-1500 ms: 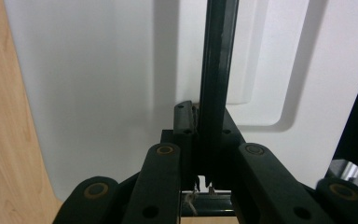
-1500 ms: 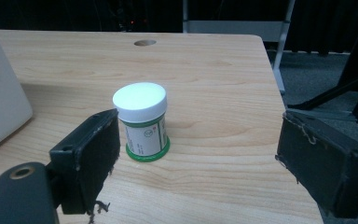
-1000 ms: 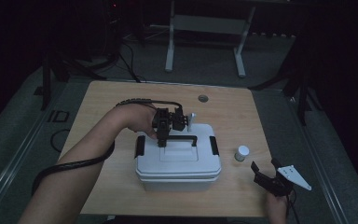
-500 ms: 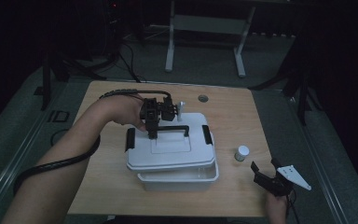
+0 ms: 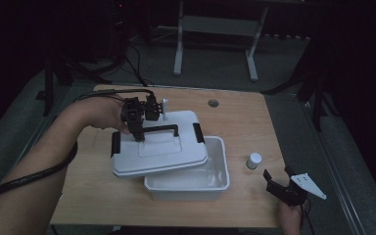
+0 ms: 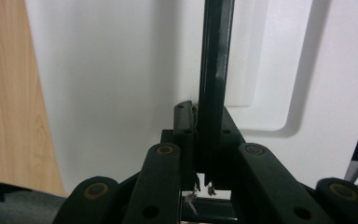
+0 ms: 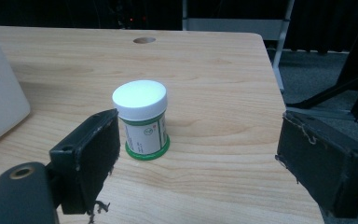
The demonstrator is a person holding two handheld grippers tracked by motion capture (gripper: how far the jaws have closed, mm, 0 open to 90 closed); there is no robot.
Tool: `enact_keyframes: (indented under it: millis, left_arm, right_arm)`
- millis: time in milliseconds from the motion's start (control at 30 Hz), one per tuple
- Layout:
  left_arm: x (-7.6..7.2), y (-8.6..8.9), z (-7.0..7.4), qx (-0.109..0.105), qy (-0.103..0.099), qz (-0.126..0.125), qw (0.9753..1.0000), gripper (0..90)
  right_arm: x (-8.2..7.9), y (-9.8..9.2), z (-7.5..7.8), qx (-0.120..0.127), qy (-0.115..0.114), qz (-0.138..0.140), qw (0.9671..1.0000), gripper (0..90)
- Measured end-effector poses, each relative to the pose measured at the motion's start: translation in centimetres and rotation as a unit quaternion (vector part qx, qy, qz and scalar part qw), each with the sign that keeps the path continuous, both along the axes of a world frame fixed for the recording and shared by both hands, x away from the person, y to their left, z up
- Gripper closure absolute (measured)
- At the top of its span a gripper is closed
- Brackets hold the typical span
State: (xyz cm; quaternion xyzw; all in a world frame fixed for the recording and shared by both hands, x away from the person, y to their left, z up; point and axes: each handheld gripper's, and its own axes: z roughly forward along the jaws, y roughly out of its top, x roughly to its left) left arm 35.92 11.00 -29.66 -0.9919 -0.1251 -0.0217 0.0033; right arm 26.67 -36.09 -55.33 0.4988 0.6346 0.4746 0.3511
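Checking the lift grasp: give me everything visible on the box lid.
The lid is white, plastic-looking and rectangular with rounded corners, a recessed centre panel, a black bar handle and a black latch at each end. It is off the white box, tilted and overlapping the box's left part. The left hand-held gripper is shut on the handle.

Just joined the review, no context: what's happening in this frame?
A person is taking the lid off a white storage box. The left gripper is shut on the lid's black handle and holds the lid raised and offset to the left, so the box interior shows. The right gripper hangs open near the table's front right corner, facing a small white-capped jar it does not touch.
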Motion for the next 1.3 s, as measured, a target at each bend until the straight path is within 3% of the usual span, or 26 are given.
enact_keyframes:
  millis: [233,500,967,1200,1300]
  left_arm:
    - [-0.3,3.0,-0.2,0.000,0.004,0.026,0.9996,83.8]
    - [-0.7,7.3,-1.1,0.004,0.008,0.070,0.9975,83.8]
    - [-2.1,14.0,-2.5,0.005,0.009,0.140,0.9901,83.8]
    - [-2.6,16.8,-4.0,0.007,0.014,0.176,0.9842,83.8]
    - [-2.8,17.6,-4.9,-0.001,0.020,0.182,0.9831,83.8]
  right_arm:
    - [0.0,0.1,0.0,-0.002,0.001,-0.002,1.0000,12.8]
    - [0.0,0.1,0.0,-0.005,0.001,-0.002,1.0000,12.8]
    - [0.0,0.2,0.0,-0.008,0.001,-0.003,1.0000,12.8]
    - [0.0,0.2,0.0,-0.010,0.000,-0.003,0.9999,12.8]
    - [0.1,0.2,0.0,-0.012,0.001,-0.003,0.9999,12.8]
